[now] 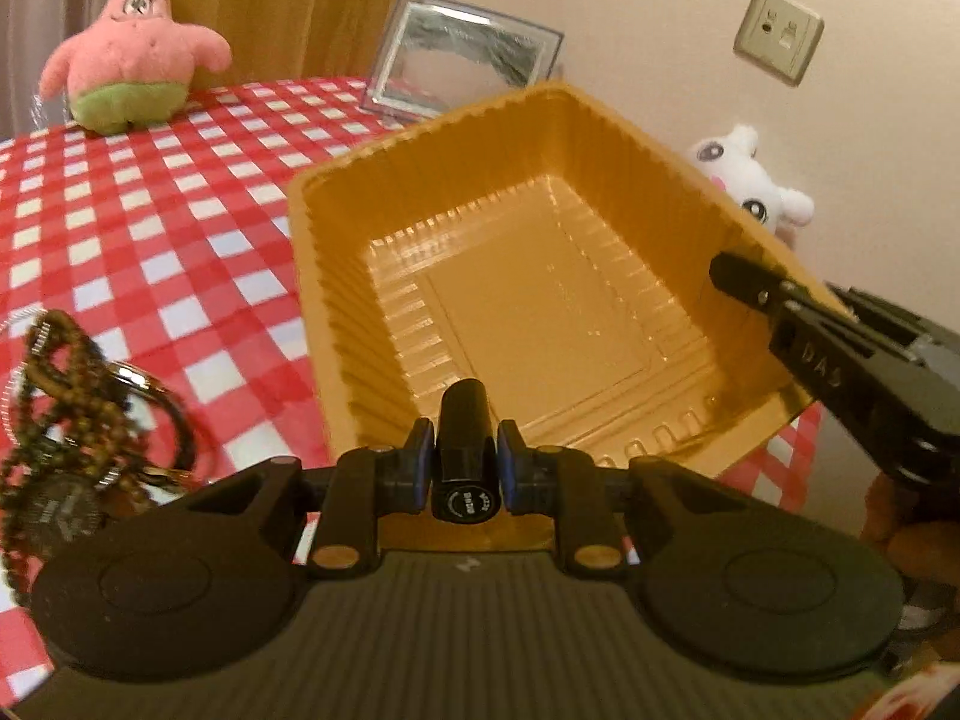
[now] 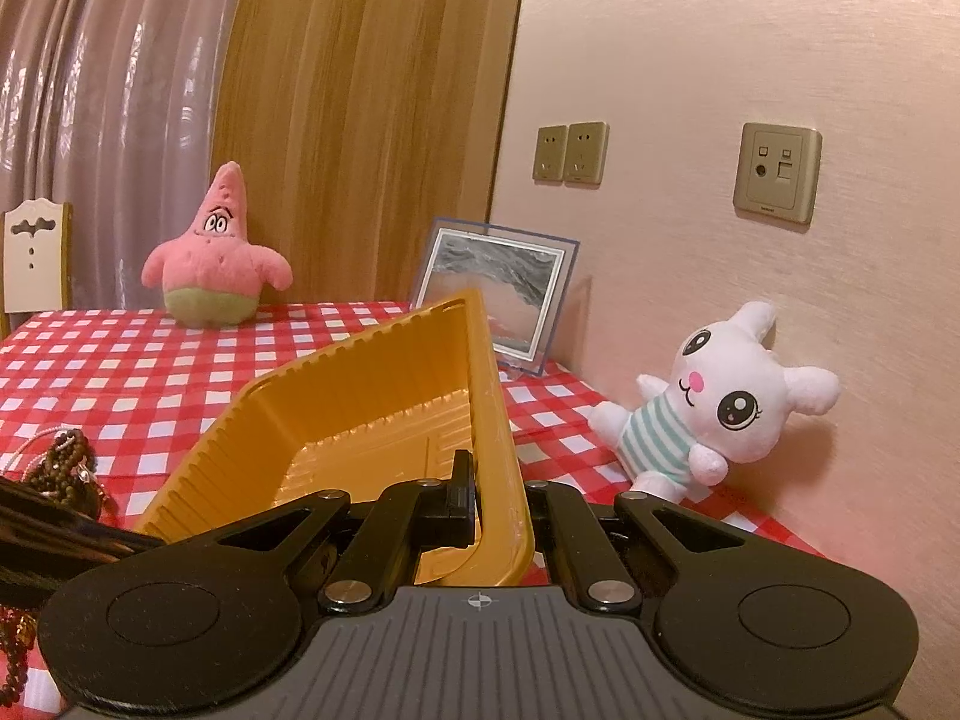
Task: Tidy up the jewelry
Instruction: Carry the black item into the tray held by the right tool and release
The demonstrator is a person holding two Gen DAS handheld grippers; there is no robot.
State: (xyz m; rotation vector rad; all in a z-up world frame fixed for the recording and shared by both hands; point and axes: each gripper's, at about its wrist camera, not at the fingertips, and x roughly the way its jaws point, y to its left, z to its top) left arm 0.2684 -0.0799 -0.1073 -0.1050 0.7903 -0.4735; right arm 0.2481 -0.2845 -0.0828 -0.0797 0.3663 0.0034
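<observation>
Overhead, the left gripper (image 1: pixel 462 468) pinches a small black cylinder (image 1: pixel 463 450) between narrow jaws, just above the near end of the gold tray (image 1: pixel 336 252). Right gripper (image 2: pixel 495 495) clamps the tray's right rim, tray tilted. Beaded jewelry (image 1: pixel 66 402) lies heaped on the checked tablecloth (image 1: pixel 180 192), left of the tray. Behind: pink star plush (image 2: pixel 219 258), framed picture (image 2: pixel 498 294), white bunny plush (image 2: pixel 714 396) against the wall.
</observation>
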